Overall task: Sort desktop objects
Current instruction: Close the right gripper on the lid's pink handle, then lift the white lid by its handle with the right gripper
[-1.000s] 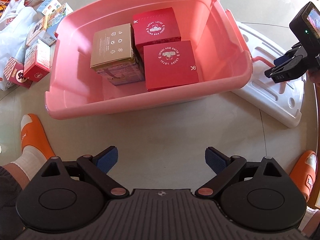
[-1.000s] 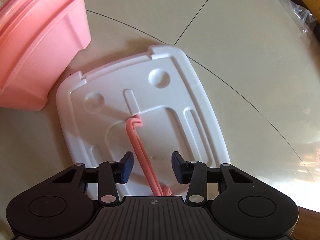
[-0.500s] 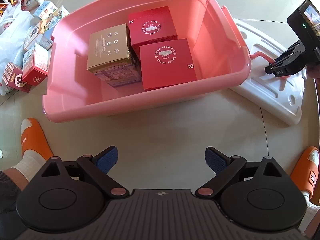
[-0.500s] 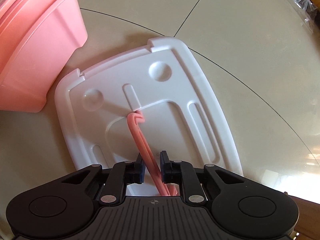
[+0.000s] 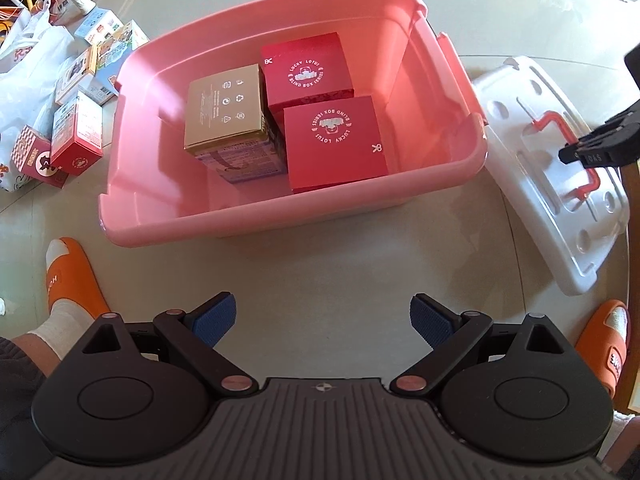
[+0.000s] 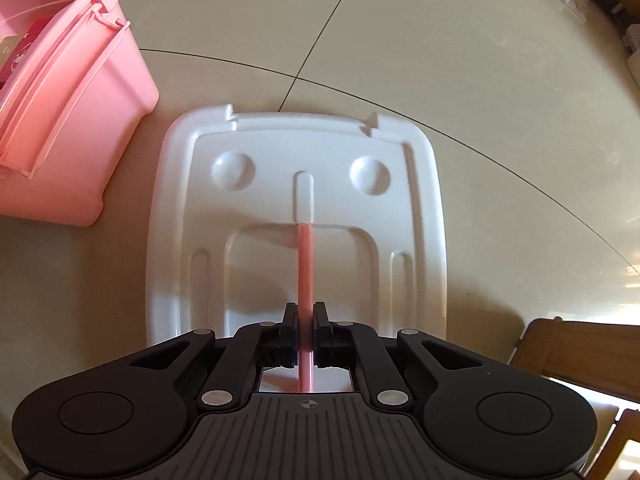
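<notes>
White lid (image 6: 416, 216), pink handle (image 6: 305, 264) lengthwise, pinched by right gripper (image 6: 306, 320)

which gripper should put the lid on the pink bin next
Right. The right gripper is already shut on the pink handle of the white lid; the left gripper is open and empty, short of the pink bin.

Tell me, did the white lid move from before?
Yes. The white lid has turned, its far end swinging away from the pink bin, with the right gripper shut on its pink handle.
</notes>
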{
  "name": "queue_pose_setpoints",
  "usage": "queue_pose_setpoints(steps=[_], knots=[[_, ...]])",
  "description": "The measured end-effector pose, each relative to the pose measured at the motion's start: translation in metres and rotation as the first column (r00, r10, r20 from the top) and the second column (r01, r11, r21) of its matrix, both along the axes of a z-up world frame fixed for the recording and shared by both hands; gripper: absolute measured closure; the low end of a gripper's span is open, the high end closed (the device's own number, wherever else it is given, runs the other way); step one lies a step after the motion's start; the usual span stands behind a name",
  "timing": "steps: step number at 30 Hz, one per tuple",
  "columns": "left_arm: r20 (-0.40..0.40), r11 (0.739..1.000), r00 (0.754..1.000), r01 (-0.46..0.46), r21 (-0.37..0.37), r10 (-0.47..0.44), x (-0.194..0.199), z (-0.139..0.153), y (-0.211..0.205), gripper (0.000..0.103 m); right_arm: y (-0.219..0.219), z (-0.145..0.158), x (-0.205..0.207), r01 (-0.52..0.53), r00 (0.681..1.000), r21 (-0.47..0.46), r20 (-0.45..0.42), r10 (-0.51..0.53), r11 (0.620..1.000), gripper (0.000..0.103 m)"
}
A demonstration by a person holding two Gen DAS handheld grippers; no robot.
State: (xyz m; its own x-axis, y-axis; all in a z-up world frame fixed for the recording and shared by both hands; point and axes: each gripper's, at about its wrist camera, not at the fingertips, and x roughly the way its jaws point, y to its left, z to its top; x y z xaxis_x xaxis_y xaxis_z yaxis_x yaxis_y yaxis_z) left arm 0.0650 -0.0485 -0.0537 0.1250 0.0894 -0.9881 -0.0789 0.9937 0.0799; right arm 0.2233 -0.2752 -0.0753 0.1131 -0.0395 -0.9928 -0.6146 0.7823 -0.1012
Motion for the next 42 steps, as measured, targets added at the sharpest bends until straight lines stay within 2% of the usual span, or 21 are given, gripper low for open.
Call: queue_pose_setpoints(steps=[10,18,28,34,42], knots=[[0.047,1.0,0.999,0.017,-0.013,-0.016,-0.005,0.021,-0.005,0.007,-0.008,0.057,-0.017,-0.016,0.999,0.003,0.046,0.015,1.0,0.098],[0.089,0.999,0.996,0.011,-0.03,-0.009,-0.015,0.043,0.001,0.007,0.006,0.112,-0.034,-0.089,0.991,0.011,0.103,0.087,0.996,0.098],[0.105,0.998,0.994,-0.037,-0.059,0.043,-0.026,0.058,0.026,0.007,0.034,0.161,-0.054,-0.162,0.966,0.006,0.205,0.157,0.987,0.098],[0.106,0.995,0.992,-0.062,-0.073,0.069,-0.03,0.061,0.041,0.007,0.059,0.185,-0.053,-0.194,0.953,0.032,0.243,0.18,0.981,0.098],[0.103,0.993,0.989,-0.095,-0.077,0.102,-0.034,0.061,0.06,0.007,0.124,0.193,-0.051,-0.311,0.923,0.065,0.257,0.285,0.948,0.099]])
